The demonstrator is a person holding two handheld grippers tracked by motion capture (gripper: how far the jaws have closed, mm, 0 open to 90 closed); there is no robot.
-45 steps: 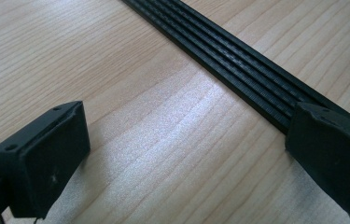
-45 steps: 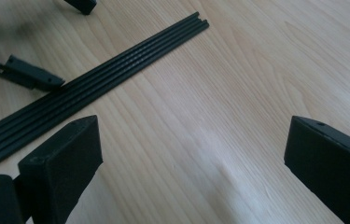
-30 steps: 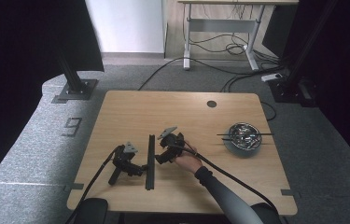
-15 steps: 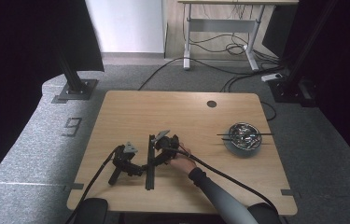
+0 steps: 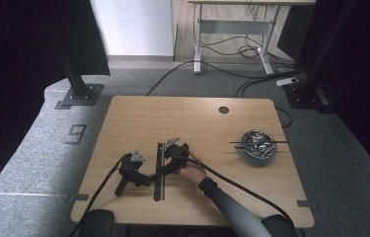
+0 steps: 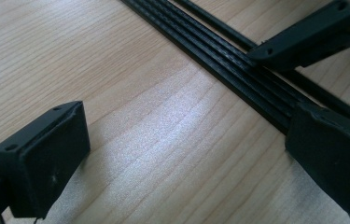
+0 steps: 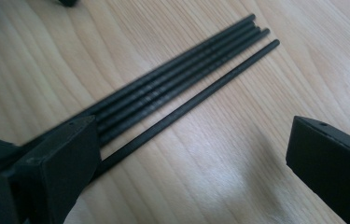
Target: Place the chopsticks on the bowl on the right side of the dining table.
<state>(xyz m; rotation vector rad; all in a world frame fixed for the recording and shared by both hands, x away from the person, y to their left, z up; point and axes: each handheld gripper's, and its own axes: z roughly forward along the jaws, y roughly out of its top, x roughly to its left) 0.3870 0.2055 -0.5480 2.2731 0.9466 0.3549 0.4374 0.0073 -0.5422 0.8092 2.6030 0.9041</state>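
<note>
Black rods (image 5: 159, 170) near desk's front edge, long axis front-to-back, between both hand-held grippers. Left (image 5: 132, 173) wide open, empty. Right (image 5: 172, 160) wide open, empty, nearer 1 stray rod (image 7: 196, 100).

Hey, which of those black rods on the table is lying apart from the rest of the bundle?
The single rod on the side toward the right gripper. A strip of bare wood separates it from the others, which lie pressed together.

even soft light, pale glare on the table (image 7: 238, 172), near jaws blurred, dark surroundings
</note>
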